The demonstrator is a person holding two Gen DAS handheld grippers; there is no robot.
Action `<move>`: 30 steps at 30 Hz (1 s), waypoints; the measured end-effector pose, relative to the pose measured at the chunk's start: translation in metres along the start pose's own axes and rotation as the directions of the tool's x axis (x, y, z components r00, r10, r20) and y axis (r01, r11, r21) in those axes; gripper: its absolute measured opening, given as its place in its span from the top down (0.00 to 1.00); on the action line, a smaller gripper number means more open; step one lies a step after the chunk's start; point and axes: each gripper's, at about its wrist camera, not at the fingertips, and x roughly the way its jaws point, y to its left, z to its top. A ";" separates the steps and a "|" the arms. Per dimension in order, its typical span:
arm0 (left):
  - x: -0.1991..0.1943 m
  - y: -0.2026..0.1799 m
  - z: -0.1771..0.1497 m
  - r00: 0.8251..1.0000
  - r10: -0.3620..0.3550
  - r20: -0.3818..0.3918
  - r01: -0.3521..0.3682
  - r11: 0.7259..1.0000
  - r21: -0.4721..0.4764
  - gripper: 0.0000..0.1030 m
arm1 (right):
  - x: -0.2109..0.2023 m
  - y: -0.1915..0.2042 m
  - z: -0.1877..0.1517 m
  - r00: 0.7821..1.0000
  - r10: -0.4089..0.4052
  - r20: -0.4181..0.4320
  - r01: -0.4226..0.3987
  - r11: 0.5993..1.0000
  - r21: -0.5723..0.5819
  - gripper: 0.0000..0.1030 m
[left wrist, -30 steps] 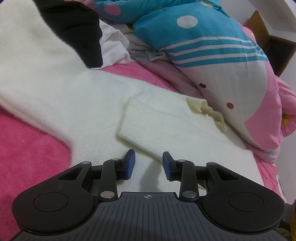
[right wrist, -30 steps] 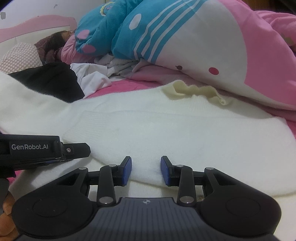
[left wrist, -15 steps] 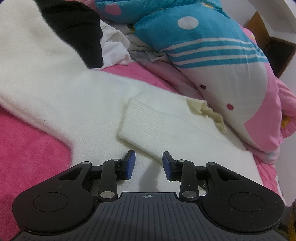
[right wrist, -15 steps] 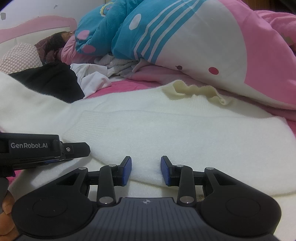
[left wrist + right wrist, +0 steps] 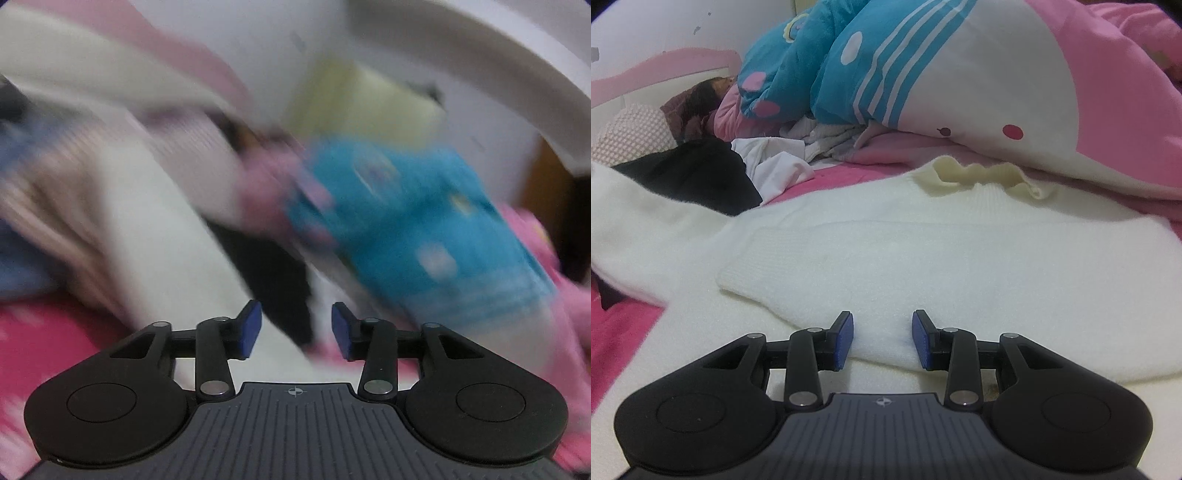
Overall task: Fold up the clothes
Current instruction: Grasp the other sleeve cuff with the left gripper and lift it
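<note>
A fuzzy white sweater (image 5: 923,236) lies spread on the pink bed, its ruffled cream collar (image 5: 990,177) toward the pile of bedding. One sleeve is folded across the body, its ribbed cuff (image 5: 746,273) at the left. My right gripper (image 5: 882,339) is open, low over the folded sleeve's near edge, holding nothing. The left wrist view is heavily motion-blurred: my left gripper (image 5: 295,328) is open and empty, with white fabric (image 5: 147,236) and a black garment (image 5: 273,280) smeared beyond it.
A blue, white and pink quilt (image 5: 960,74) is heaped behind the sweater. A black garment (image 5: 698,173) and a white cloth (image 5: 775,162) lie at the back left. A person lies by the pink headboard (image 5: 665,70). Pink bed sheet (image 5: 624,332) shows at the left.
My left gripper has swung sharply up and away from the sweater, blurring its view, and is gone from the right wrist view. The right gripper has barely moved. The sweater lies as before.
</note>
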 end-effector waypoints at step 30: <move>0.057 0.065 0.032 0.918 0.364 0.156 -0.343 0.928 -0.146 0.91 | 0.000 0.002 0.000 1.000 -0.015 0.000 0.015 1.000 -0.016 0.63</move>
